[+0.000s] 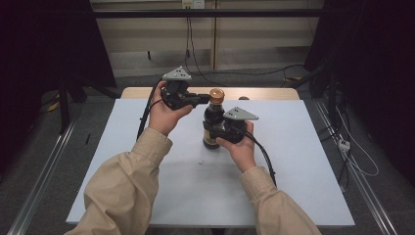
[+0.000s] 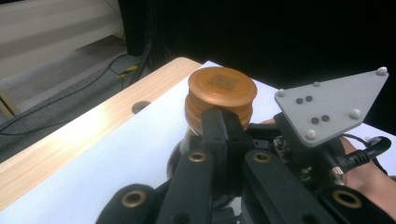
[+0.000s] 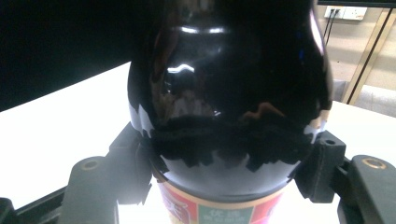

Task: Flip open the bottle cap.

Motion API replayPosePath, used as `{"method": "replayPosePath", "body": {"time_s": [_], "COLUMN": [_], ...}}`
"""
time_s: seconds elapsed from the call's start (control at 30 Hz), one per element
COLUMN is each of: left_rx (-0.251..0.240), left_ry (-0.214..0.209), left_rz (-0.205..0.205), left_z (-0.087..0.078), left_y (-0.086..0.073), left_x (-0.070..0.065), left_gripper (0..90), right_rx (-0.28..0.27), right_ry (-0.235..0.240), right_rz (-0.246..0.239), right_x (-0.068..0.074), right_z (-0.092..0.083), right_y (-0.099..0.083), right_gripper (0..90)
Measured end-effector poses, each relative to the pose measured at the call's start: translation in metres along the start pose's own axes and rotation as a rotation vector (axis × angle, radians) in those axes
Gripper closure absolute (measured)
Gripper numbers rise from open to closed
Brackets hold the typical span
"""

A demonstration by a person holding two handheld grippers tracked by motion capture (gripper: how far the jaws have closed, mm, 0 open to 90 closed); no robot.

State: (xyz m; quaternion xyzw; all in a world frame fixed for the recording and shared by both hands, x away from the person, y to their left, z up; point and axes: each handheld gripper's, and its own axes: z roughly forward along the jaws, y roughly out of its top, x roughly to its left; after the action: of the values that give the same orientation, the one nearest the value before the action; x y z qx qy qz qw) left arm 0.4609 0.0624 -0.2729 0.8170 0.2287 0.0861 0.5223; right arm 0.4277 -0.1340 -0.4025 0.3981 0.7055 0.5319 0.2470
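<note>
A dark glass bottle (image 1: 213, 121) with a copper-brown cap (image 1: 217, 95) stands upright on the white tabletop (image 1: 293, 161). My right gripper (image 1: 214, 131) is shut on the bottle's lower body. In the right gripper view its pads (image 3: 135, 158) press both sides of the black bottle (image 3: 229, 93), just above the coloured label (image 3: 210, 212). My left gripper (image 1: 205, 100) is held level at cap height with its jaws shut together and nothing between them. In the left gripper view its tips (image 2: 222, 122) sit against the side of the cap (image 2: 222, 86).
A bare wooden strip (image 1: 147, 92) with a round hole (image 2: 140, 106) runs along the table's far edge. Cables lie on the floor behind (image 1: 244, 73), and metal rails (image 1: 44, 166) flank the table. The right gripper's grey plate (image 2: 334, 105) sits close beside the cap.
</note>
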Motion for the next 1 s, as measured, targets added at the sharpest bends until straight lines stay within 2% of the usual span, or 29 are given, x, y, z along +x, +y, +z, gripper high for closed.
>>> {"method": "replayPosePath", "body": {"time_s": [0.03,0.07,0.1,0.13,0.17,0.2,0.27,0.3,0.33,0.4,0.47,0.63,0.77,1.0], "left_rx": [0.000,-0.091,-0.190,-0.216,-0.153,-0.137,-0.098,-0.087,-0.069,-0.053,-0.055,-0.057,-0.035,-0.024], "left_ry": [0.000,-0.032,-0.075,-0.053,0.015,0.028,0.031,0.036,0.028,0.042,0.034,0.034,0.037,0.034], "left_rz": [0.000,-0.020,-0.060,-0.037,0.016,0.017,0.036,0.030,0.024,0.032,0.012,0.012,0.018,-0.007], "left_z": [0.000,-0.003,-0.011,-0.016,-0.016,-0.016,-0.018,-0.020,-0.022,-0.025,-0.027,-0.032,-0.036,-0.040], "left_y": [0.000,0.001,0.009,0.021,0.036,0.042,0.052,0.053,0.052,0.047,0.041,0.033,0.028,0.015], "left_x": [0.000,0.000,-0.001,-0.006,-0.014,-0.017,-0.022,-0.022,-0.020,-0.017,-0.014,-0.009,-0.006,-0.001], "left_gripper": [90.0,90.0,90.0,90.0,90.0,90.0,90.0,90.0,90.0,90.0,90.0,90.0,90.0,90.0], "right_rx": [0.002,0.001,0.000,0.004,0.010,0.013,0.040,0.042,0.040,0.039,0.038,0.037,0.036,0.032], "right_ry": [0.001,0.001,0.004,0.017,0.020,-0.003,0.002,0.000,0.004,0.004,0.005,0.011,0.013,0.023], "right_rz": [0.002,0.004,0.002,-0.029,-0.075,-0.121,-0.137,-0.140,-0.135,-0.120,-0.110,-0.095,-0.087,-0.043], "right_x": [0.000,-0.001,0.000,0.003,0.011,0.022,0.031,0.032,0.030,0.025,0.023,0.020,0.018,0.011], "right_z": [0.000,0.000,0.000,0.001,0.003,0.008,0.013,0.014,0.015,0.014,0.013,0.012,0.012,0.009], "right_y": [0.000,0.000,0.000,0.000,0.001,0.002,0.004,0.005,0.005,0.005,0.004,0.004,0.004,0.002], "right_gripper": [32.3,32.3,32.3,32.2,31.8,31.2,30.4,30.6,30.7,31.0,31.1,31.2,31.1,31.1]}}
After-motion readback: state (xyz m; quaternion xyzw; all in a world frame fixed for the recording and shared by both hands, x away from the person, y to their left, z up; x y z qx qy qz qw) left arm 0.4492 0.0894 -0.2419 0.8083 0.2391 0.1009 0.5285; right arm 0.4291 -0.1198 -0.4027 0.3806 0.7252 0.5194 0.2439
